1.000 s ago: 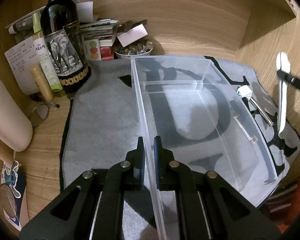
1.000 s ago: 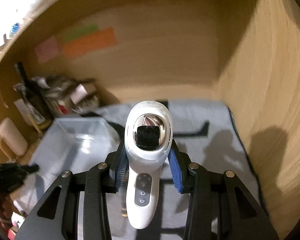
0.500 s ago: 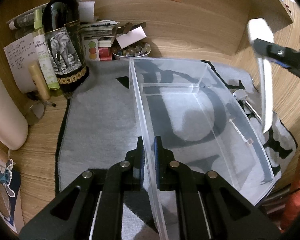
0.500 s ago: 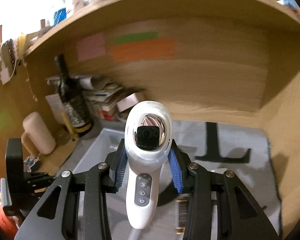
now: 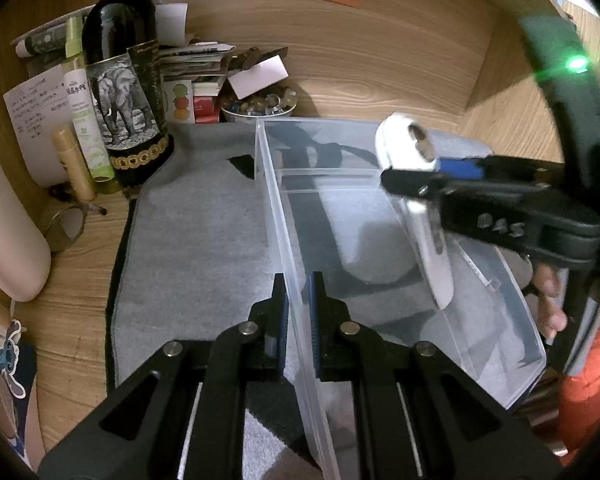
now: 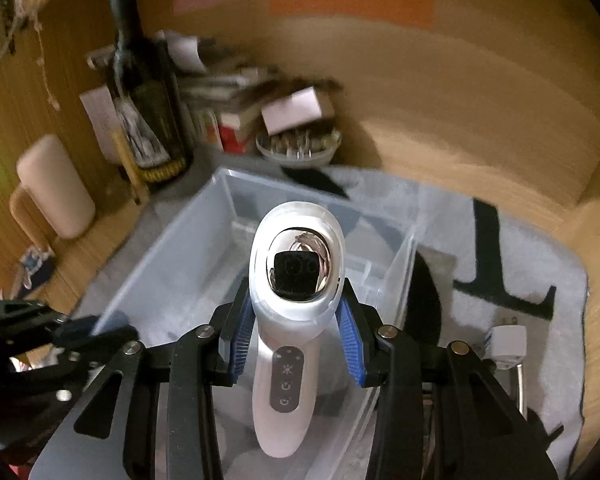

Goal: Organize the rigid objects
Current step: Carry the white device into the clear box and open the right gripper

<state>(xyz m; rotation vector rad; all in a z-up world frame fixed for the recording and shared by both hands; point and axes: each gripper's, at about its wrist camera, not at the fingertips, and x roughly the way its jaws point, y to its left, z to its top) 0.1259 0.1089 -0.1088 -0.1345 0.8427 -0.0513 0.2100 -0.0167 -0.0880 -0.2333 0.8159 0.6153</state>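
Note:
A clear plastic bin [image 5: 284, 216] stands on a grey mat [image 5: 196, 232]; it also shows in the right wrist view [image 6: 172, 252]. My left gripper [image 5: 298, 300] is shut on the bin's left wall. My right gripper [image 6: 296, 320] is shut on a white handheld device [image 6: 296, 276] with a chrome head and three buttons. In the left wrist view the device [image 5: 428, 216] hangs over the bin's inside, held by the right gripper [image 5: 420, 178]. The bin holds nothing that I can see.
A dark wine bottle [image 5: 124, 92], tubes, stacked papers and a bowl of beads [image 5: 260, 106] crowd the back left. A cream cylinder [image 5: 8, 232] lies at the left. A white plug [image 6: 506, 344] lies on the mat to the right. Wooden walls close the back and right.
My right gripper has carried the white device leftward from the right wall and down over the bin. My left gripper has kept its hold on the bin wall.

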